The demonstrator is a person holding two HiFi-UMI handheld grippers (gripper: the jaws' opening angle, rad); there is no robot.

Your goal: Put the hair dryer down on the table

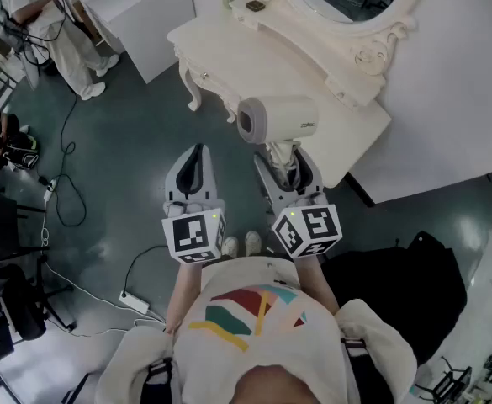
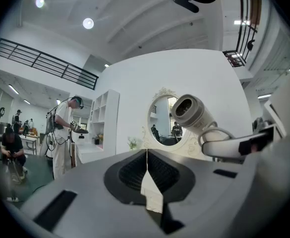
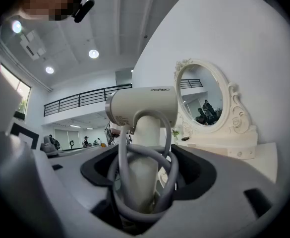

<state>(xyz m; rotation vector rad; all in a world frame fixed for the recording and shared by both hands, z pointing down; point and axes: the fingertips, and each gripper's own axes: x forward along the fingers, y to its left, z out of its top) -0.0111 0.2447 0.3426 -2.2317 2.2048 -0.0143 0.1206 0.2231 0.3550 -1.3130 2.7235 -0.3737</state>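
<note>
Grips a white hair dryer [image 1: 279, 118] with a short round barrel by its upright handle in the right gripper [image 1: 284, 163], jaws spread wide and pressed against the handle from both sides. Holds it in the air, off the tabletop, with the barrel lying crosswise at the front edge of an ornate white dressing table [image 1: 254, 53] and its open round end turned to the left in the head view. Shows, in the right gripper view, a grey rubber cord [image 3: 170, 180] looped round the handle between the dark pads, and an oval mirror in a carved white frame [image 3: 203, 95] at the back of the table. Holds the left gripper [image 1: 196, 162] just beside the right one, over the dark green floor [image 1: 119, 183], pointing toward the table's curved white leg [image 1: 193, 91], jaws closed flat against each other with nothing between them. Carries a white cube with black square markers [image 1: 193, 234] on each gripper. Leaves, well apart at the upper left of the head view, a person in white clothes [image 1: 60, 23] standing on the floor, and a white power strip [image 1: 134, 301] lying near the bottom of that view.
</note>
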